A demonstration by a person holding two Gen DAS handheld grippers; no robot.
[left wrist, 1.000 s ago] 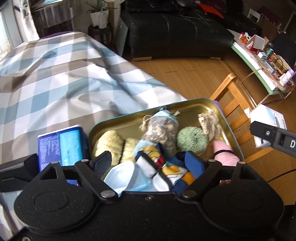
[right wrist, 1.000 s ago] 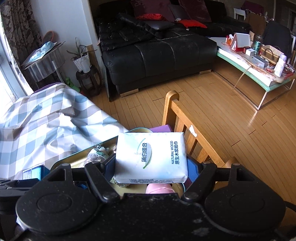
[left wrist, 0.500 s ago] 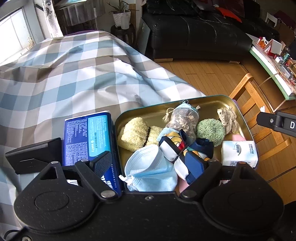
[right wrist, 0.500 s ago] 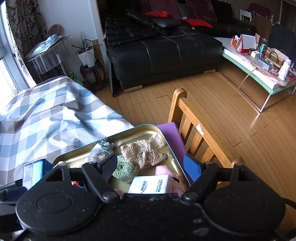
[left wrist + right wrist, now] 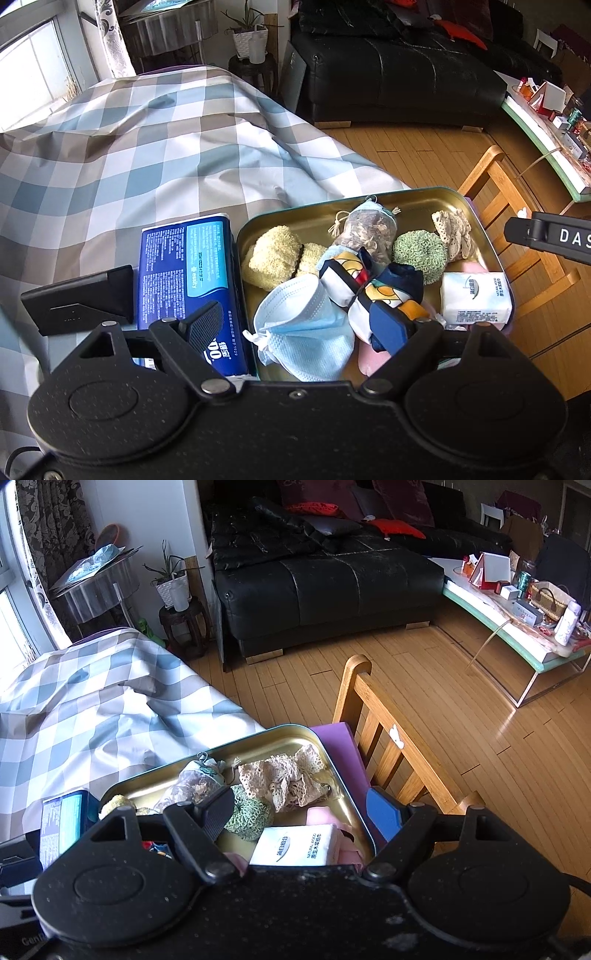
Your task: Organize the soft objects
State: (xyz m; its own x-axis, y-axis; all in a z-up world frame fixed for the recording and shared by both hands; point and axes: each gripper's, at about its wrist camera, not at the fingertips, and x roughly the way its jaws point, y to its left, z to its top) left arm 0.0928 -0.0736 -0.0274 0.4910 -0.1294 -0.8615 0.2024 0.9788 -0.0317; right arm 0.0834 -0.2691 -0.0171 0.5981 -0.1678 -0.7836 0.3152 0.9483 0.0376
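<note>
Tissue pack [image 5: 295,843]: released into tin [image 5: 334,771] at its near right corner, right gripper [image 5: 299,814] jaws just opened and empty (left gripper [image 5: 295,325] likewise spread, empty); blue pack [image 5: 188,273] beside tin judged outstanding.

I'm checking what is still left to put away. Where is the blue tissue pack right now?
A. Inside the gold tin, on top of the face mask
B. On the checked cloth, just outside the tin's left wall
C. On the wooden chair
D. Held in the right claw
B: the blue tissue pack lies flat on the checked cloth, right beside the outer left wall of the tin, not inside it.
</note>
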